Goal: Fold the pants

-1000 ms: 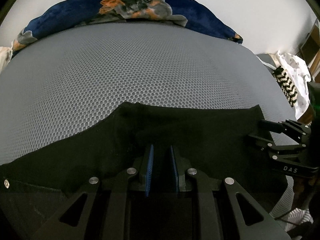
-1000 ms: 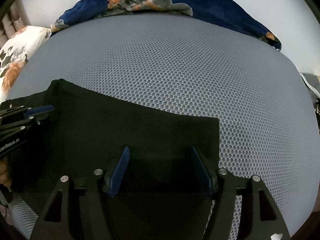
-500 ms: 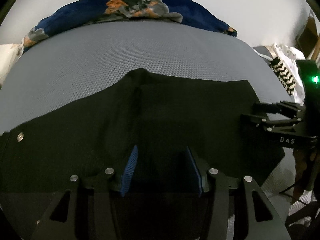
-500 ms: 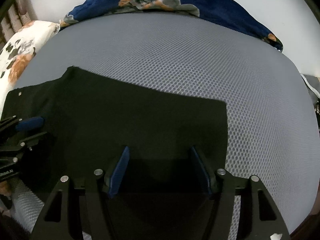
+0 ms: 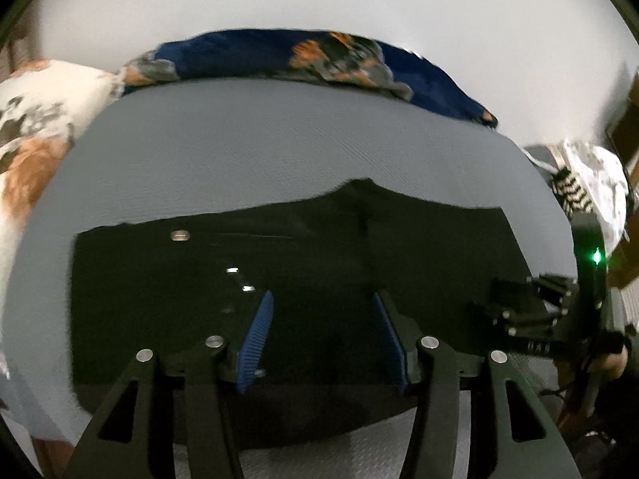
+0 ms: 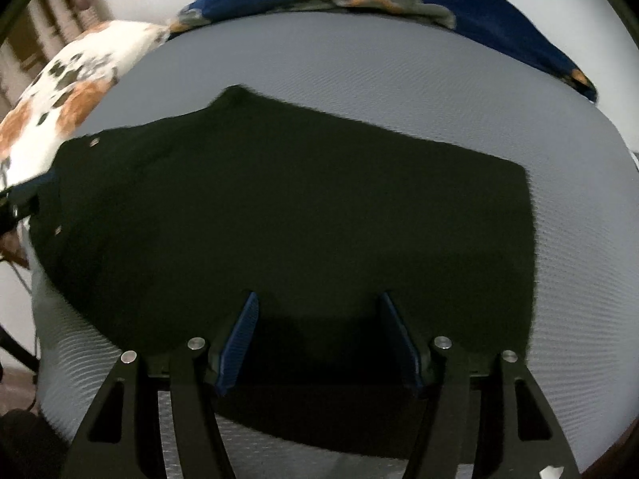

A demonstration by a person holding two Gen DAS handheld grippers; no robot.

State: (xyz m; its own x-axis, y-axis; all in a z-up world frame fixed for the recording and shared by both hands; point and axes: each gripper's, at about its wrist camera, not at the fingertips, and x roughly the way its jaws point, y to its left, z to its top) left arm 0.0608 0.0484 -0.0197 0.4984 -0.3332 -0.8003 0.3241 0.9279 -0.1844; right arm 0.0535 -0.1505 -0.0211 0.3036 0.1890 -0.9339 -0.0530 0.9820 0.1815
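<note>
the left gripper is seen with its jaws partly apart; they have just been opening, and nothing is gripped between the blue pads, only the dark cloth lying beneath them. the right gripper is likewise held about half open, with nothing clamped, the cloth showing below the gap.

whether either set of fingertips touches the fabric cannot be told, as black cloth and shadow merge there. both views are blurred. folds and seams in the pants are hard to make out; only a metal button and a few small glints are picked out near the left end. in the left wrist view the right gripper is seen at the right edge, partly cut off, with a hand barely visible behind it.

the pants are laid flat as a wide dark block on the grey mesh bed, directly under and beyond both grippers. a navy floral pillow lies at the far edge, a white floral one at the far left.
</note>
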